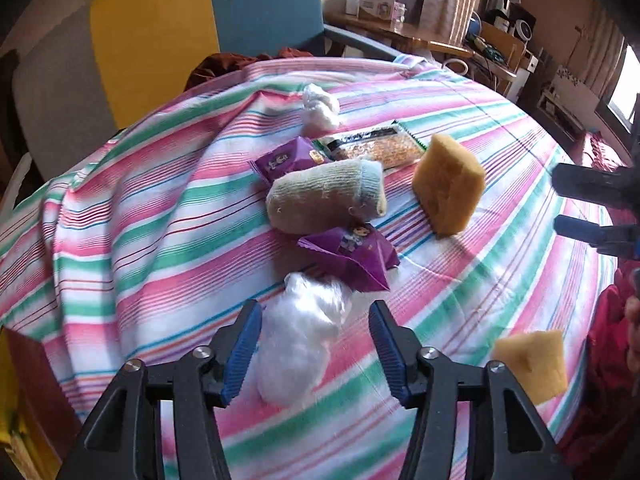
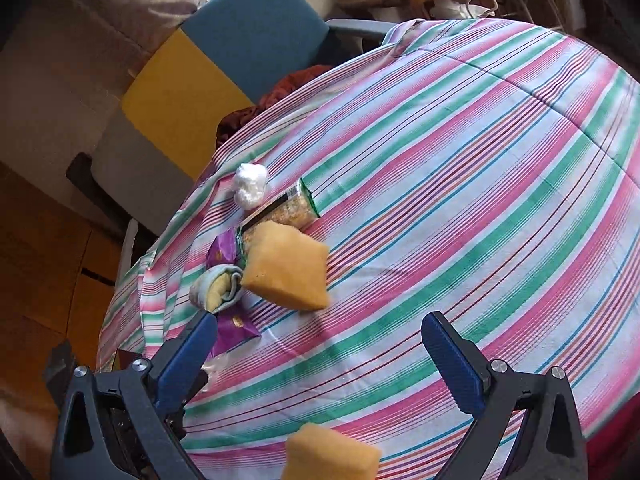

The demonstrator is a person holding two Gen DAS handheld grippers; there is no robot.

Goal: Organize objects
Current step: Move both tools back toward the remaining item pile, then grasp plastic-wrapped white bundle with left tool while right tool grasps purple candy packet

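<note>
On the striped tablecloth (image 1: 168, 216) lie a rolled sock (image 1: 324, 196), two purple snack packets (image 1: 284, 160) (image 1: 352, 252), a green-edged cracker pack (image 1: 380, 142), two yellow sponges (image 1: 448, 184) (image 1: 532, 364) and two white cotton wads (image 1: 320, 106) (image 1: 300, 340). My left gripper (image 1: 316, 352) is open, its jaws on either side of the near cotton wad. My right gripper (image 2: 320, 364) is open and empty above the cloth; it also shows at the right edge of the left wrist view (image 1: 580, 208). The near sponge (image 2: 332, 456) lies just below it, the far sponge (image 2: 288, 266) ahead.
A blue and yellow chair (image 1: 208, 28) stands behind the table. A wooden side table (image 1: 420, 36) with boxes stands at the back right. Red fabric (image 1: 608, 360) hangs at the table's right edge. A brown box (image 1: 36, 392) sits at the lower left.
</note>
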